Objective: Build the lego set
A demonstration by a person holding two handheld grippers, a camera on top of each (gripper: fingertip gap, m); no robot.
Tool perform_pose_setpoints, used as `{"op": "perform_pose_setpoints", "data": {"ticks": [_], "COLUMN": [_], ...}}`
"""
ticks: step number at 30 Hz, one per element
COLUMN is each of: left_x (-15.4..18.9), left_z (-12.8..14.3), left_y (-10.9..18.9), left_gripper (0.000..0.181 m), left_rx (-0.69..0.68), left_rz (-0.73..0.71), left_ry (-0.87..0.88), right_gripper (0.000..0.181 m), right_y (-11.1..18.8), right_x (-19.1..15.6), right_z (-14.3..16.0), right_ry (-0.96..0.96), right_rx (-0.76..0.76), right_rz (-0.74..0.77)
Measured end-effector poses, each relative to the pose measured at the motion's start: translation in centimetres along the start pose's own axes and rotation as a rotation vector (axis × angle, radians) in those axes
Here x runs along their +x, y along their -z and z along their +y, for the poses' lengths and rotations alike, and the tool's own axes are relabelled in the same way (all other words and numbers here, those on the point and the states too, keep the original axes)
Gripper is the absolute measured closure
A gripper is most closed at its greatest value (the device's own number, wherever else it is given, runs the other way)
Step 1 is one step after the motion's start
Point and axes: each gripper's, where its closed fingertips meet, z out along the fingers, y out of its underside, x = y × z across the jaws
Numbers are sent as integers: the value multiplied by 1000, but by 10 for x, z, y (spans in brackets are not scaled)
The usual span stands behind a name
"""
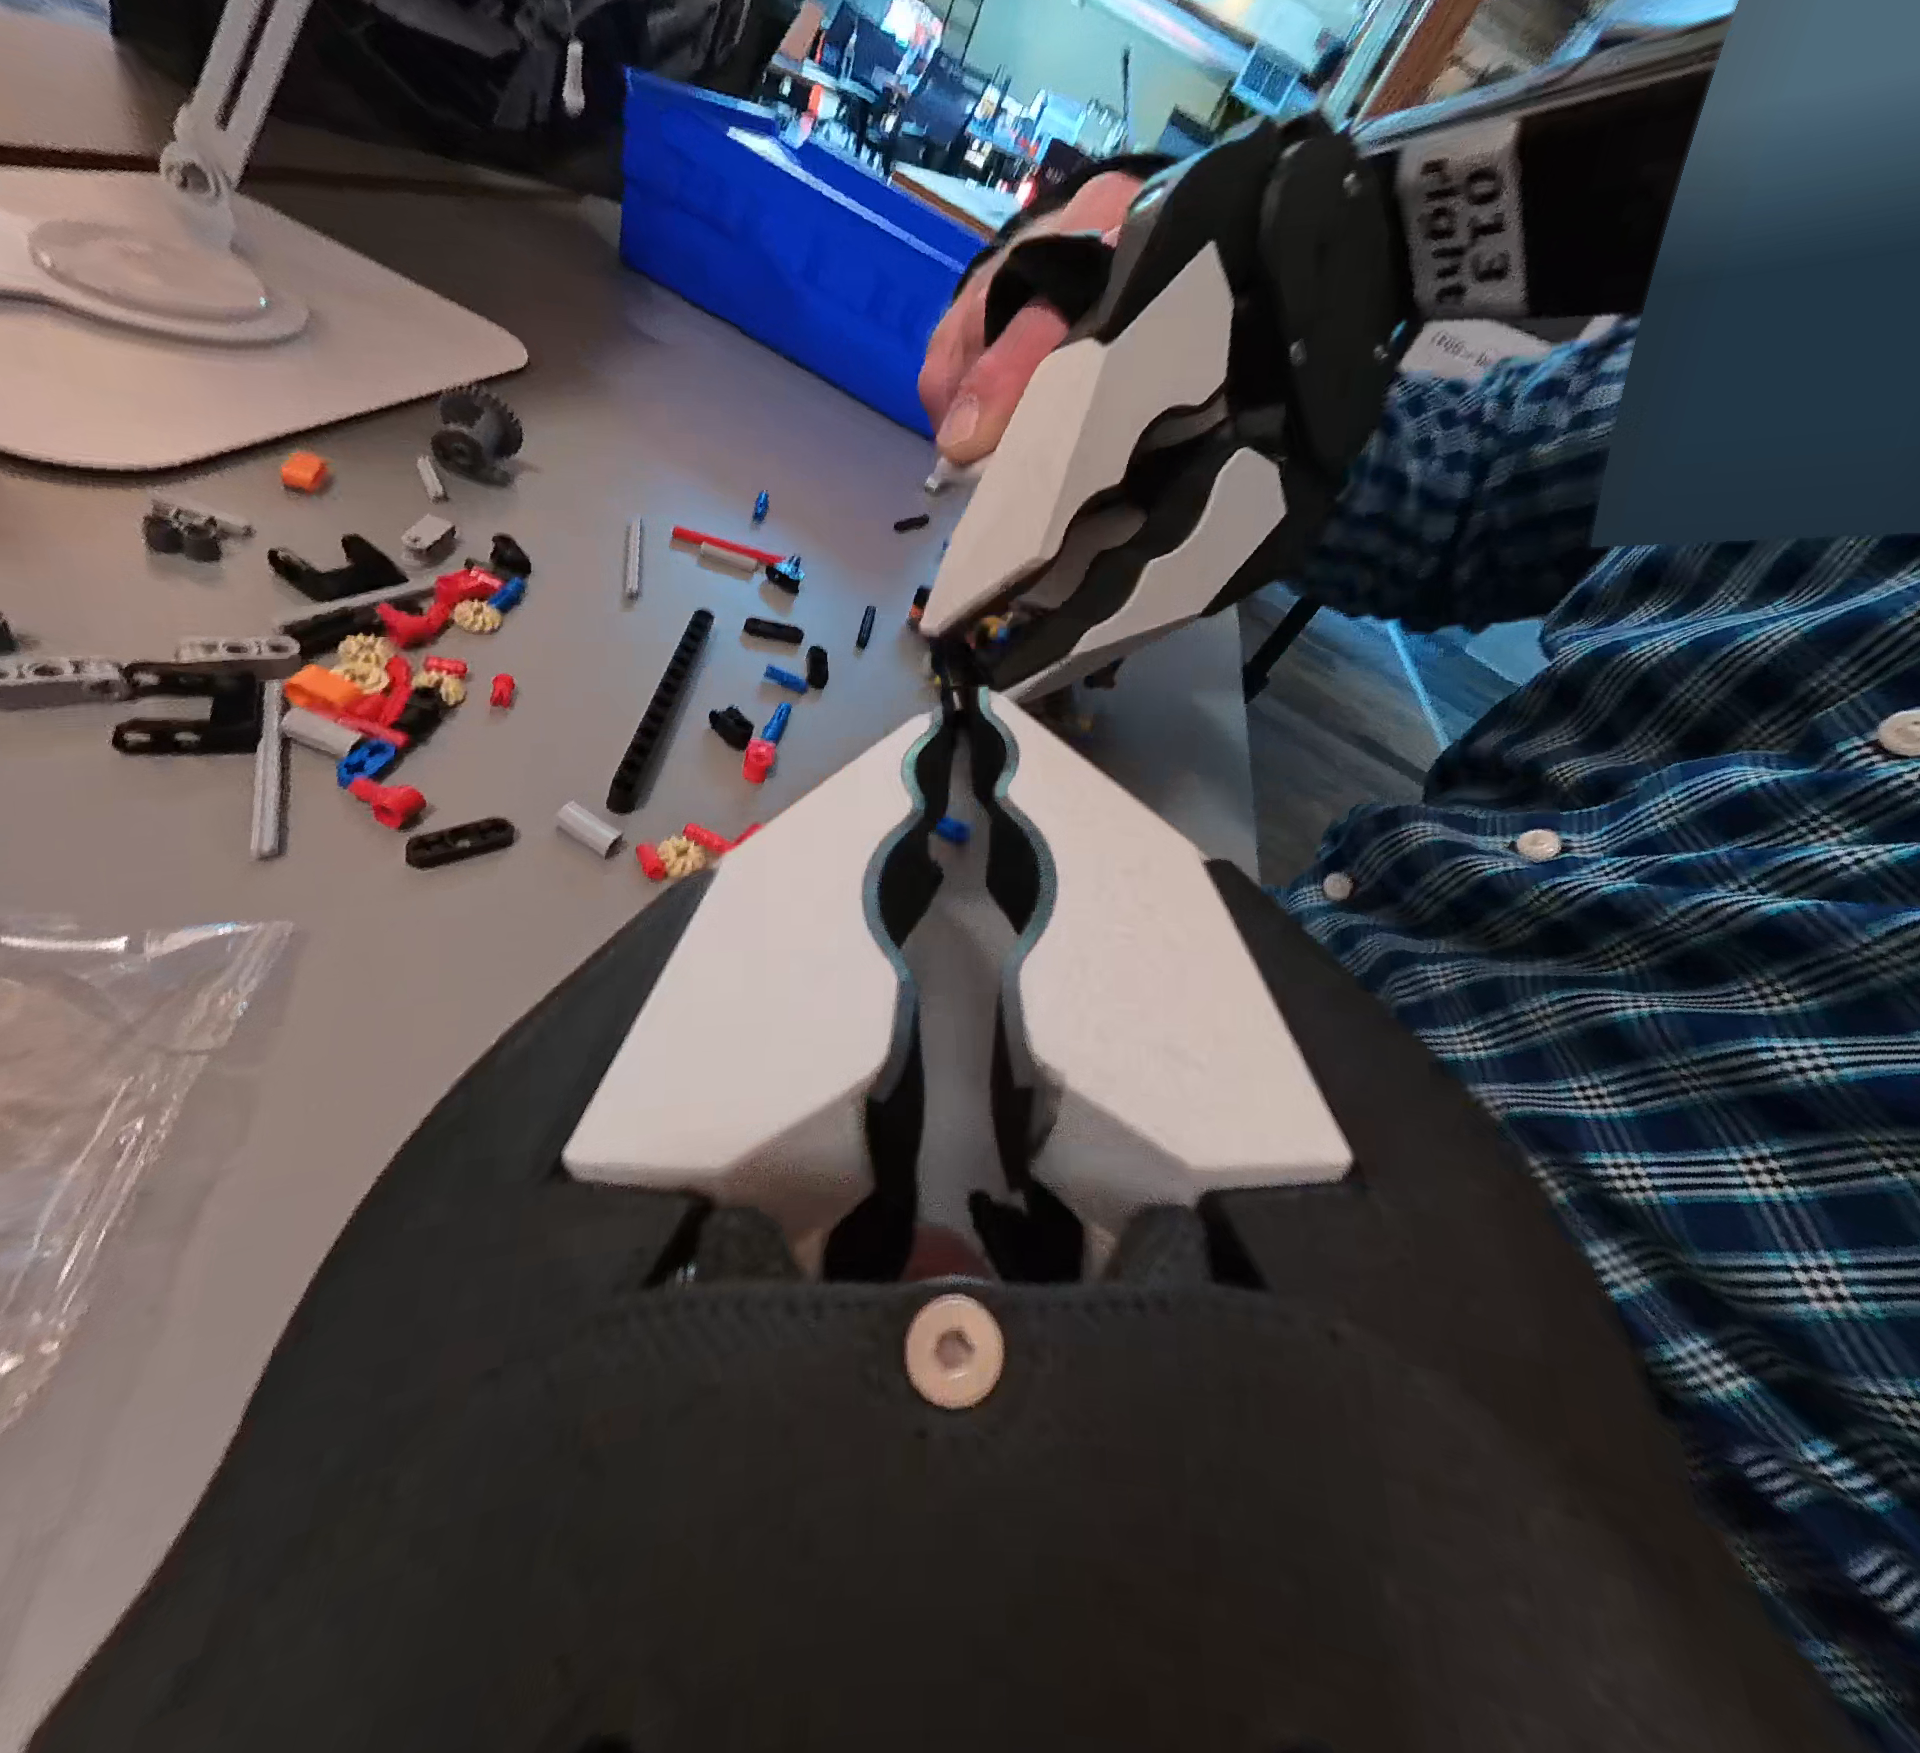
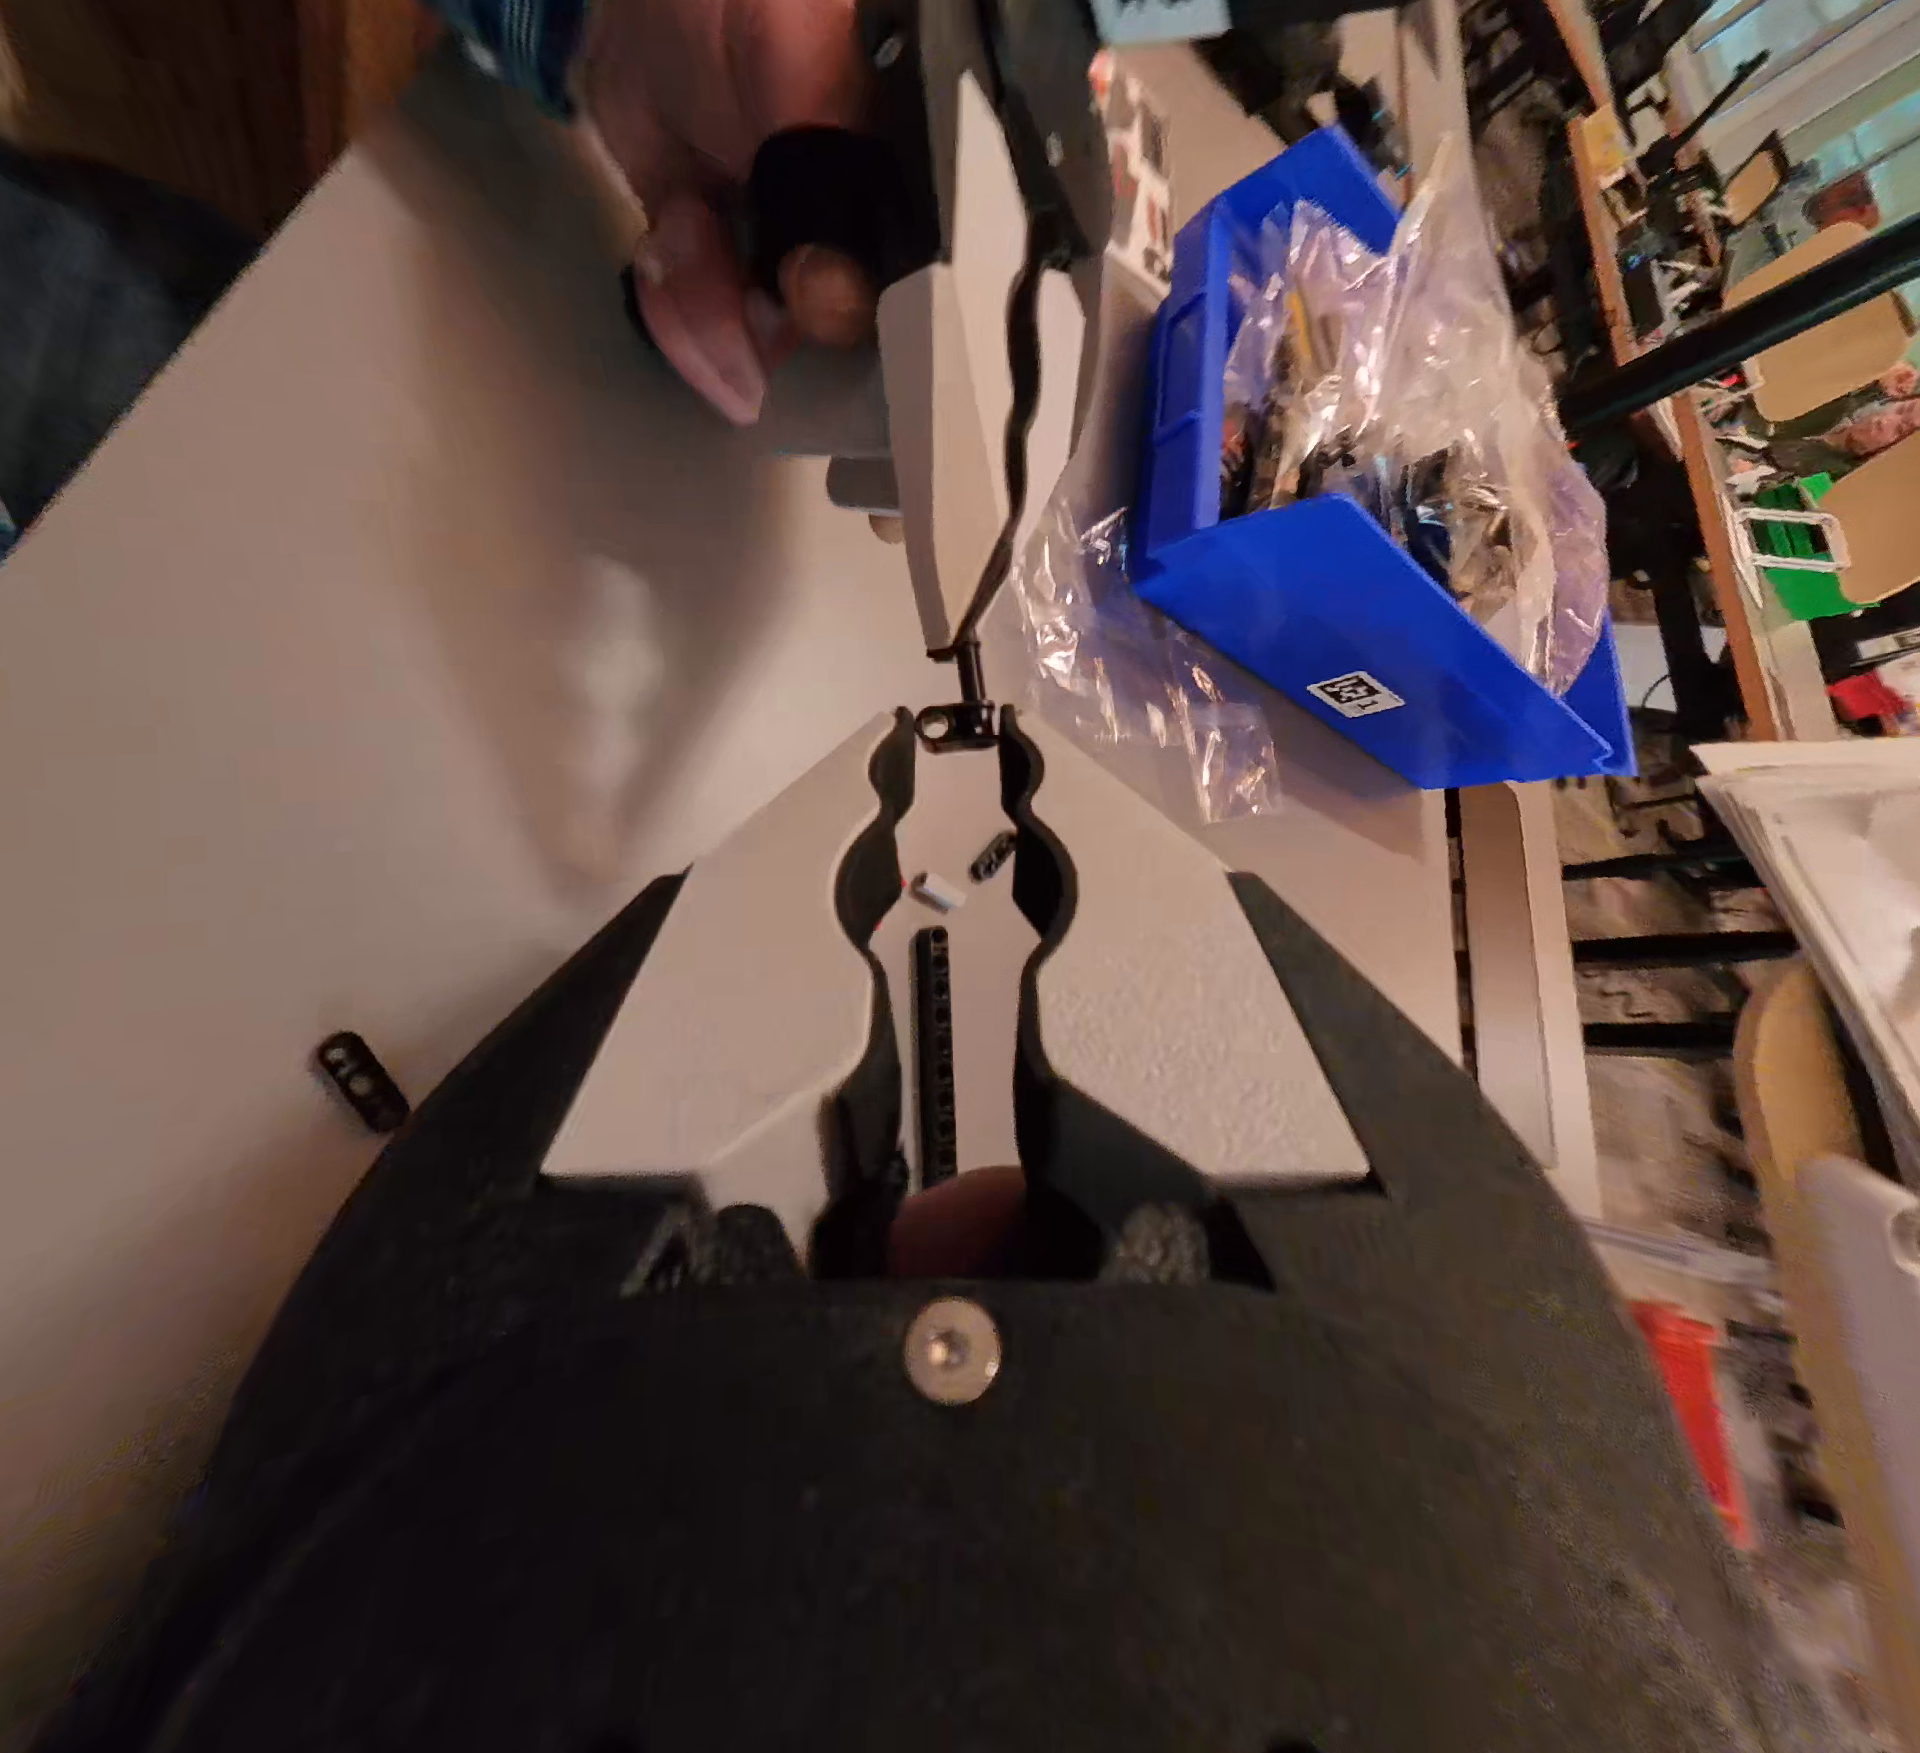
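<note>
My left gripper is shut on a small black pin at its tips. My right gripper is shut on a small black connector with a round hole. The two grippers meet tip to tip above the grey table. In the right wrist view the left gripper comes down from above and its pin touches the top of the connector. In the left wrist view the right gripper reaches in from the upper right. How far the pin sits in the connector is hidden.
Several loose red, black, blue, grey and tan pieces lie on the table to the left, with a long black beam. A blue bin holds plastic bags. A white stand base, a clear bag and a plaid-shirted person are near. Both grippers' tips are close together, under 4 cm apart.
</note>
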Motion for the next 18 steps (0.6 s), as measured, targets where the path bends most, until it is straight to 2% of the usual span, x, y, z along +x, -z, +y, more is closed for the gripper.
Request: {"op": "perform_pose_setpoints", "data": {"ticks": [1,18], "left_x": [2,16], "left_z": [-3,-13], "left_y": [0,-3], "left_gripper": [180,181], "left_rx": [17,99], "left_rz": [13,116], "left_ry": [-1,46], "right_gripper": [167,168], "right_y": [3,14], "right_x": [2,3], "right_z": [-3,-12], "right_ry": [-32,-79], "right_rx": [25,125], "right_rz": [0,-31]}}
